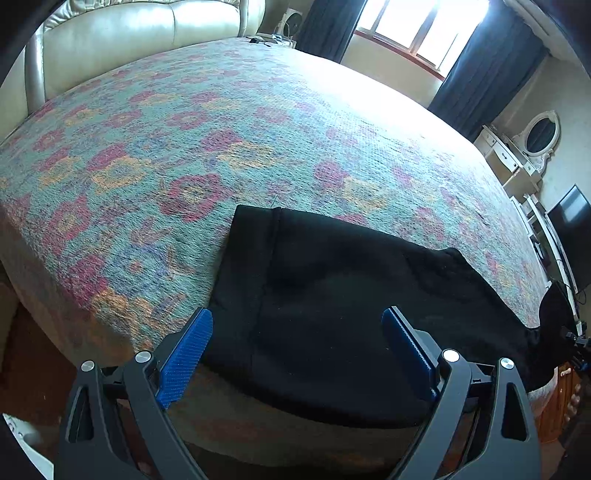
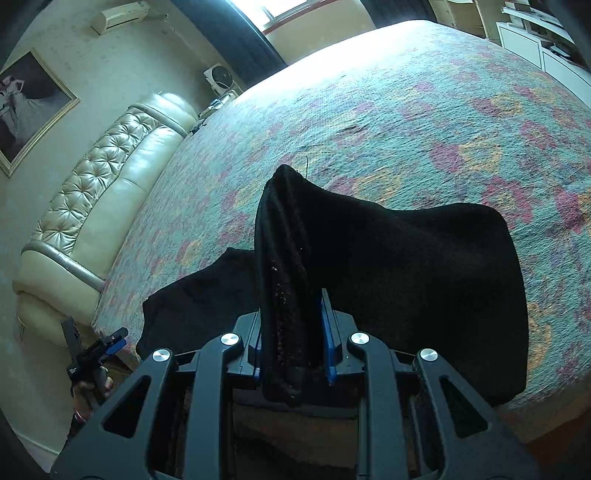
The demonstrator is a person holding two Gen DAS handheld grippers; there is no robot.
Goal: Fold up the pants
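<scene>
Pants (image 1: 332, 295), black and partly doubled over, lie at the near edge of the bed (image 1: 221, 147), draping a little over that edge. In the left wrist view a hemmed or seamed end of the cloth points toward the middle of the bed, with the rest running off toward the near right corner. The bed carries a teal spread with pink and orange flowers. A cream padded headboard (image 2: 110, 192) runs along its far left side, and dark curtains (image 1: 480, 70) frame a bright window (image 1: 417, 26) beyond the far edge. A white dresser (image 1: 517, 155) with an oval mirror stands past the right edge, with a dark screen (image 1: 572, 236) nearer.

The right gripper (image 2: 291, 332) is clamped on a bunched fold of the pants, lifting it into a peak above the spread while the rest of the cloth sags down to the bed on both sides. The left gripper (image 1: 295, 350) hangs over the near edge with its blue pads (image 1: 184, 358) spread wide apart, one over each side of the flat cloth, holding nothing. From the right wrist view it appears small, off the near left corner.
</scene>
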